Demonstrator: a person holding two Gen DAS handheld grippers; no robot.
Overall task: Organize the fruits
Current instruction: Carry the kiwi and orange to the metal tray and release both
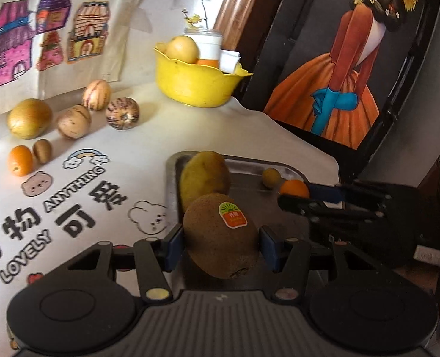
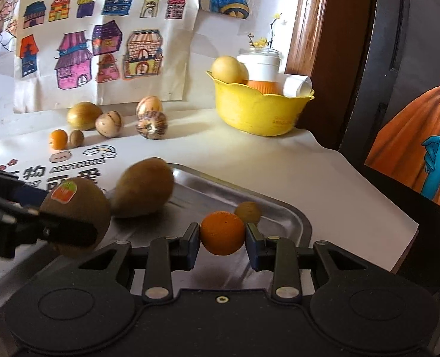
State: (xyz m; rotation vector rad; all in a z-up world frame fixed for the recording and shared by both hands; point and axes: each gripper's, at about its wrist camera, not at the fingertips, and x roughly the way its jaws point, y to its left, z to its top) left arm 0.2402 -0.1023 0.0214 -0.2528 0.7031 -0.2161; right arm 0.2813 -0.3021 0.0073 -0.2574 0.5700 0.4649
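Surface point(image 2: 249, 154) white, printed lettering. Steel tray point(image 2: 279, 208) near front edge. Yellow bowl point(image 2: 255, 113) at back, fruit inside. Big greenish fruit point(image 2: 142, 190) lying in tray at its left end. Left tool point(image 1: 221, 242) clamped on kiwi point(image 1: 220, 235), sticker up, held over tray. Right tool point(image 2: 222, 235) clamped on small orange point(image 2: 222, 232), also over tray. Tiny brown fruit point(image 2: 248, 211) in tray just behind orange. Six loose fruits point(image 2: 113, 123) well apart at back left.
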